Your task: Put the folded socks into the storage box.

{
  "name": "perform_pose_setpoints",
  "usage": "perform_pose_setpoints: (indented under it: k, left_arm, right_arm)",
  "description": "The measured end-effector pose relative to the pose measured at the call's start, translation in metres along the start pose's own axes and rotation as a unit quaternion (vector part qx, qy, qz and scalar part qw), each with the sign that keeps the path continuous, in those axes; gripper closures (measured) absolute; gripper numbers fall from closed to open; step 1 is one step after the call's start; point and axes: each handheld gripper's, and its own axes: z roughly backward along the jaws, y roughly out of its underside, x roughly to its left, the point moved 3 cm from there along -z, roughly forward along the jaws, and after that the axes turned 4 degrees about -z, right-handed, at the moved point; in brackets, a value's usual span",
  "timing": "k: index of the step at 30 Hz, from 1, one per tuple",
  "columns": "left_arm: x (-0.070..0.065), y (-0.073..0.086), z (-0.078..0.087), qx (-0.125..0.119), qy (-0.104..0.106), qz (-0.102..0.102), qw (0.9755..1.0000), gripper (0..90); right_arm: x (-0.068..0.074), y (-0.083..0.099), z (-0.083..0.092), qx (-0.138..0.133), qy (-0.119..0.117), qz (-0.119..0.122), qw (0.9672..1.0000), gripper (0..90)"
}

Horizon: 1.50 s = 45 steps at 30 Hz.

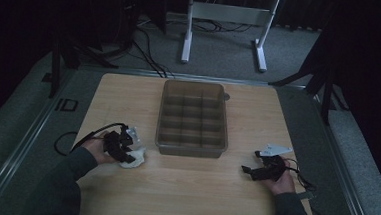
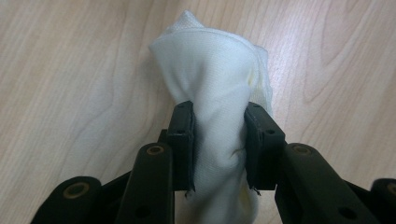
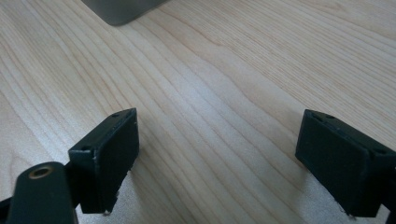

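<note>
**Left tongs pinch the white cloth on the table**

The left gripper [image 2: 218,140] has its two black jaws pressed against either side of a soft, crumpled white cloth bundle [image 2: 217,88], which bulges out above the pads and rests on the pale wooden table [image 2: 70,70]. From the high view the bundle [image 1: 134,159] lies near the table's front left, just beside the lower left corner of the grey plastic divided tray [image 1: 193,116] that sits at the table's middle. The right gripper [image 3: 217,154] has its jaws spread wide over bare wood, nothing between them; it sits at the front right [image 1: 255,170], well apart from the cloth
</note>
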Motion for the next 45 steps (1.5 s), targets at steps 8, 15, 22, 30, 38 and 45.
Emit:
perform_pose_setpoints:
  k: [8, 15, 22, 30, 38, 45]
  left_arm:
    - [0.002, -0.003, 0.01, -0.01, -0.006, -0.004, 0.9999, 67.4]
    - [0.003, -0.008, 0.02, -0.016, -0.011, -0.009, 0.9998, 67.4]
    - [0.004, -0.011, 0.029, -0.022, -0.018, -0.013, 0.9995, 67.4]
    - [0.005, -0.013, 0.038, -0.035, -0.027, -0.014, 0.9989, 67.3]
    - [0.005, -0.015, 0.05, -0.048, -0.036, -0.018, 0.9981, 67.2]
    - [0.006, -0.019, 0.057, -0.057, -0.04, -0.02, 0.9974, 67.1]
  right_arm:
    - [0.0, 0.0, 0.0, 0.0, 0.0, 0.0, 1.0, 12.9]
    - [0.0, 0.0, 0.0, 0.0, 0.0, 0.0, 1.0, 12.9]
    - [0.0, 0.0, 0.0, 0.0, 0.0, 0.0, 1.0, 12.9]
    - [0.0, 0.0, 0.0, 0.0, -0.001, 0.001, 1.0, 12.9]
    - [0.0, 0.0, 0.0, 0.0, -0.001, 0.001, 1.0, 12.9]
    - [0.0, 0.0, 0.0, 0.0, -0.001, 0.001, 1.0, 12.9]
